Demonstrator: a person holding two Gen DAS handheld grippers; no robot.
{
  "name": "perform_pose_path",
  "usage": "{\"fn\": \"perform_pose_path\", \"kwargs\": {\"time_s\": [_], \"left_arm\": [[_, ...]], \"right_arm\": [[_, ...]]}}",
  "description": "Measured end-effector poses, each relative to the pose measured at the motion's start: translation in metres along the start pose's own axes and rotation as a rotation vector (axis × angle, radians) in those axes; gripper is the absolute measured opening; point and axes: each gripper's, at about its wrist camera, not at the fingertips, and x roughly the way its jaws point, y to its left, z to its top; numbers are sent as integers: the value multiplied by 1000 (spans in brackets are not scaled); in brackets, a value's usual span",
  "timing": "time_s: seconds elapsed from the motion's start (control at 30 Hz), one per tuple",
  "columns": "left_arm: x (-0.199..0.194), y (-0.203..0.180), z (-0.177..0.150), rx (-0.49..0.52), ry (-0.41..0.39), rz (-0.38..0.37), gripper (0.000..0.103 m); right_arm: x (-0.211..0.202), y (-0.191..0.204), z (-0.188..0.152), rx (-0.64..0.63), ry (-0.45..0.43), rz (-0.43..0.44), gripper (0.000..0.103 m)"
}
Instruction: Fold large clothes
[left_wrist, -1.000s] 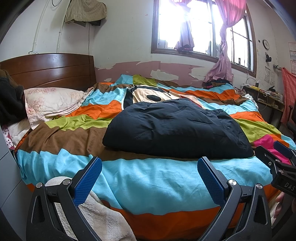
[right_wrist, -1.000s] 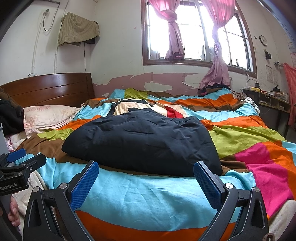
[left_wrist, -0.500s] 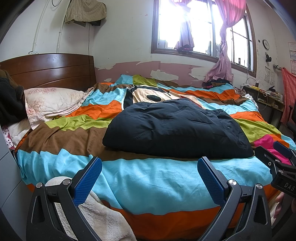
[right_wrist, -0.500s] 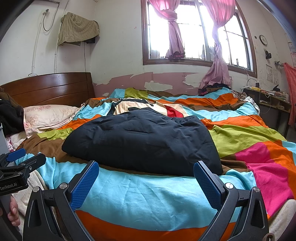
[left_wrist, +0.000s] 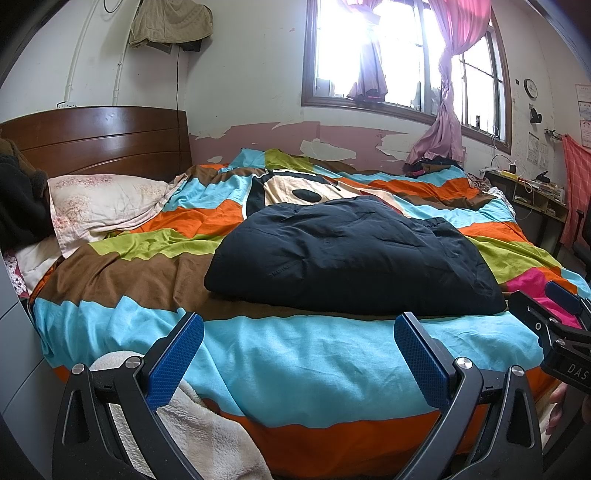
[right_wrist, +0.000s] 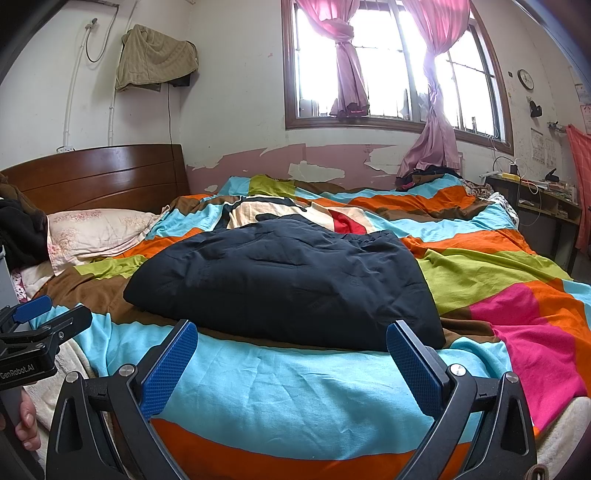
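A large dark navy padded garment (left_wrist: 354, 258) lies folded in a flat bundle on the bed's striped cover; it also shows in the right wrist view (right_wrist: 288, 284). My left gripper (left_wrist: 299, 358) is open and empty, held over the bed's near edge, short of the garment. My right gripper (right_wrist: 291, 358) is open and empty too, also short of the garment's near edge. The right gripper shows at the right edge of the left wrist view (left_wrist: 554, 325), and the left gripper at the left edge of the right wrist view (right_wrist: 37, 328).
The bed's striped cover (left_wrist: 295, 350) spans the view. A pillow (left_wrist: 107, 206) lies by the wooden headboard (left_wrist: 96, 144) at the left. A cream fleece blanket (left_wrist: 192, 424) hangs at the near left corner. A cluttered desk (right_wrist: 543, 199) stands at the far right.
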Motion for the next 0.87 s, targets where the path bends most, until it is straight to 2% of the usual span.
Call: {"fn": "perform_pose_path", "kwargs": {"time_s": [0.33, 0.87], "left_arm": [[1, 1, 0, 9, 20, -23, 101], [5, 15, 0, -22, 39, -17, 101]], "right_arm": [[0, 1, -1, 0, 3, 1, 103], [-1, 3, -5, 7, 5, 13, 103]]}}
